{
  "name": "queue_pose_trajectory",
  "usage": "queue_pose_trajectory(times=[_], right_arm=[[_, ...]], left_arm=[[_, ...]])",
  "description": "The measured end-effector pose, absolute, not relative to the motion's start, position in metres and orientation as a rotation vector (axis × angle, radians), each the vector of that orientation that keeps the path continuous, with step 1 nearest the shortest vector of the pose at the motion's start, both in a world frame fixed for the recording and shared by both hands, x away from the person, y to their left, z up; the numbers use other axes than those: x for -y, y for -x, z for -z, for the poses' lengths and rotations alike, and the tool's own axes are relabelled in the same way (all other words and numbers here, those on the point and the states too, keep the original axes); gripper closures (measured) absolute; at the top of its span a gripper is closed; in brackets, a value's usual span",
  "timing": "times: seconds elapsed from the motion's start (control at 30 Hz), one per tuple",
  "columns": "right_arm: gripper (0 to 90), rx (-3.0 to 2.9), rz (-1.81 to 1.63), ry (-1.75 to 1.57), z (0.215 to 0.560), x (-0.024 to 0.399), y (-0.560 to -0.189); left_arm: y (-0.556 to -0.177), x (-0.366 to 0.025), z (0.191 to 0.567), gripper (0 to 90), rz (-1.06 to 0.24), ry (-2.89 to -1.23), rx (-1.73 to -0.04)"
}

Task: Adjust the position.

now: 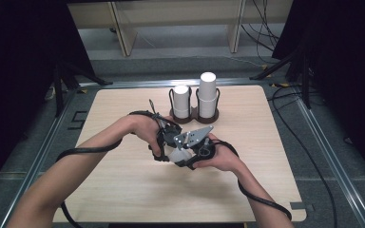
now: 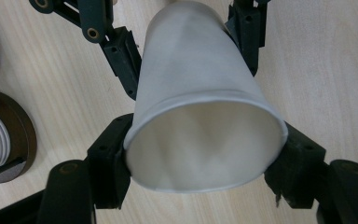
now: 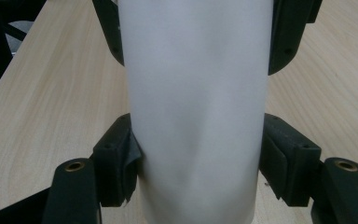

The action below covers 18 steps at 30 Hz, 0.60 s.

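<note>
Both grippers are meeting over the middle of the wooden table (image 1: pixel 123 190), slightly toward its near edge, and both are gripping the same white paper cup (image 1: pixel 179 154).

The left gripper (image 1: pixel 164 142) is clamping the cup near its rim. In the left gripper view, the cup (image 2: pixel 200 107) is lying with its open mouth facing the camera, and the two black jaws are pressing on either side of the rim, which is bulging slightly out of round.

The right gripper (image 1: pixel 190 154) is gripping the cup from the opposite end. In the right gripper view, the cup wall (image 3: pixel 196 107) is running up between the jaws, whose pads are pressing on both sides, with a faint dent showing in the paper. Farther up, the left gripper's jaws are flanking the same cup.

Toward the far edge of the table, a dark two-ring holder (image 1: pixel 195 115) is carrying two stacks of white cups (image 1: pixel 207 92), the right stack standing taller than the left.
</note>
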State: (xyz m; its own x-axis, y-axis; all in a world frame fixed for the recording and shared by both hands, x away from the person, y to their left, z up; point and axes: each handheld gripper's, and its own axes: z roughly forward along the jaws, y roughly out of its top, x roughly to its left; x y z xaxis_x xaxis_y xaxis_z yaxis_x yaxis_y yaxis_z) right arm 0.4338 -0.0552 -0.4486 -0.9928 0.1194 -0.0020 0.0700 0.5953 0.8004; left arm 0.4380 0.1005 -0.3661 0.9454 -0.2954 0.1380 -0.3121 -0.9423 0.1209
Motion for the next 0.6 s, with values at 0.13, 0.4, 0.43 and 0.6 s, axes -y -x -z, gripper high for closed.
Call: queue_pose_trajectory(times=[0.13, 0.4, 0.43, 0.6], right_arm=[[35.7, -2.748, -1.385, -0.163, 0.449, 0.055, -0.434], [35.0, -2.724, -1.406, -0.228, 0.450, 0.061, -0.430], [34.9, -2.682, -1.417, -0.199, 0.451, 0.063, -0.432], [34.6, -2.568, -1.480, -0.360, 0.456, 0.081, -0.430]], left_arm=[[-0.438, -0.101, 0.366, 31.9, -0.175, -2.958, 0.462], [-0.440, -0.106, 0.366, 23.1, -0.222, -2.886, 0.378], [-0.441, -0.108, 0.365, 19.3, -0.256, -2.865, 0.366], [-0.444, -0.125, 0.360, 12.9, -0.281, -2.666, 0.212]])
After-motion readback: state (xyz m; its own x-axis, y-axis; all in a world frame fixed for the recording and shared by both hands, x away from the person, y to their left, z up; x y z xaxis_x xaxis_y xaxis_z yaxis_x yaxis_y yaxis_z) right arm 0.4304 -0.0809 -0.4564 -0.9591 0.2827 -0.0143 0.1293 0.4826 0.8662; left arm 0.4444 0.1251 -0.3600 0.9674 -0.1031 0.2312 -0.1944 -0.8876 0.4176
